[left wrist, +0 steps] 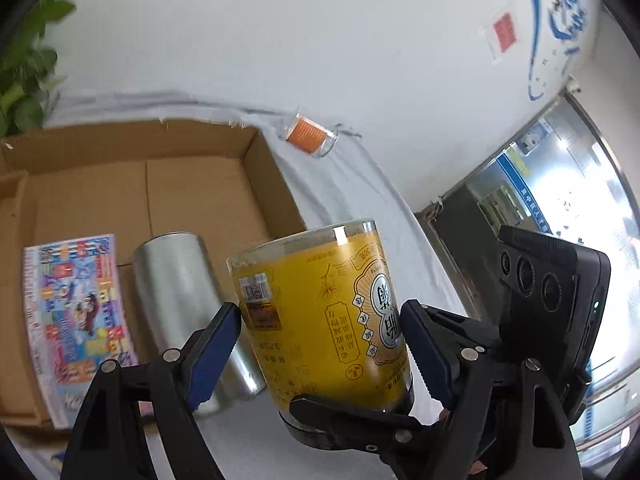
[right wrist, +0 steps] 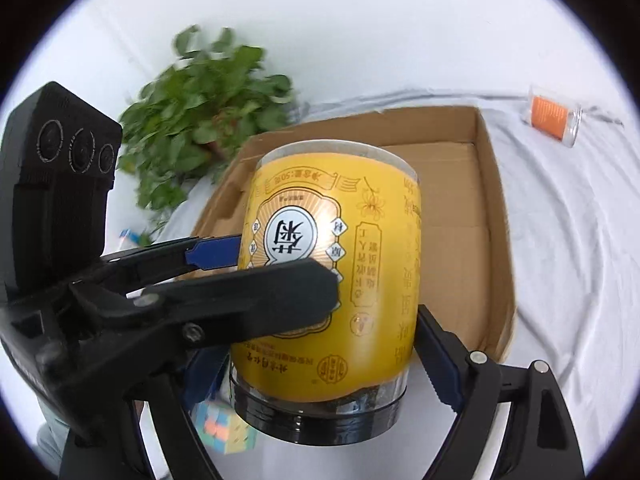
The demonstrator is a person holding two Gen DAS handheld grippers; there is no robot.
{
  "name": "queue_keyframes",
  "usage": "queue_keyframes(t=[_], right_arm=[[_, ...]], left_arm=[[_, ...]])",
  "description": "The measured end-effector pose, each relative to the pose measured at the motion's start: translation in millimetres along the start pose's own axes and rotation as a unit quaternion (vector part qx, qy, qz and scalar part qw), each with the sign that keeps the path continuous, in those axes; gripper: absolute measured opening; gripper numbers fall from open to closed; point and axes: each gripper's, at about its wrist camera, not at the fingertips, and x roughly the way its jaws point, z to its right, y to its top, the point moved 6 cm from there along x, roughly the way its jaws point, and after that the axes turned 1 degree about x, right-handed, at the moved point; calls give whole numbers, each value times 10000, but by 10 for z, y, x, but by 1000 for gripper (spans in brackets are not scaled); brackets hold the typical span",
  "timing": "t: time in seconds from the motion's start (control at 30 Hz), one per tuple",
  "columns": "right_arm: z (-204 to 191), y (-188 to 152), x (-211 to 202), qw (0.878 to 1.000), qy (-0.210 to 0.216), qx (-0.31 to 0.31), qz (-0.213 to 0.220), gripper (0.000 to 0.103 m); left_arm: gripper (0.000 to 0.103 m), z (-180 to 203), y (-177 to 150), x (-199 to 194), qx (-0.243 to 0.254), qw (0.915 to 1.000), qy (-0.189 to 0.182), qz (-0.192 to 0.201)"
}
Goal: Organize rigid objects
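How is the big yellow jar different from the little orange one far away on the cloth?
The yellow jar is held up between both grippers, upside down with its black lid at the bottom; the small orange jar lies on its side on the white cloth, untouched. The yellow jar looks much bigger, though it is also far nearer. Its label is yellow with printed characters; the other's is orange. Both have clear walls.

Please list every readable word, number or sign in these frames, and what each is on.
"净含量:50克", upside down: banner on the yellow jar.
Jar's large medallion character and QR sticker: not legible.
Blue wall lettering: blurred.
Red wall sign: too small.
Colourful booklet: too small.
Small jar's orange label: too small.
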Motion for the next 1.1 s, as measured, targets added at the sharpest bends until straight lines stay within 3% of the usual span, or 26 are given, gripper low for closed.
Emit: queue_keyframes(t=[0.13, 0.17, 0.3, 0.47, 0.6, 0.67, 0.73, 0.87, 1.0, 1.1], right_arm=[[277, -16, 380, 9987, -251, 317, -303, 86], [350, -43, 479, 9978, -389, 380, -369, 86], [507, -118, 779, 9933, -790, 516, -662, 86], [296, -206, 840, 9906, -1023, 192, -892, 88], [368, -169, 550, 9964, -506, 248, -626, 88], [456, -132, 525, 9964, -630, 273, -502, 82], [470, -196, 666, 9947, -657, 291, -729, 71], [342, -314, 616, 9939, -888, 9, -660, 72], [287, -596, 173, 9991, -251, -24, -350, 72], [479, -897, -206, 9976, -673, -19, 189, 75]], left_arm=[[77, -387, 87, 477, -393, 9979, -58, -511], [72, -453, 109, 505, -406, 9974, 5, -587], [71, -637, 137, 524, -300, 9983, 168, -469], [71, -713, 75, 290, -167, 9978, 518, -387], [71, -867, -74, 167, -372, 9963, 668, -393], [71, -821, -129, 30, -309, 9966, 736, -195], [71, -787, -187, -150, -204, 9965, 812, 85], [72, -611, -348, -651, 95, 9902, 1190, 731], [76, -292, -663, -1253, 304, 9786, 1617, 1238], [85, -131, -1024, -1545, 434, 9744, 1760, 1331]])
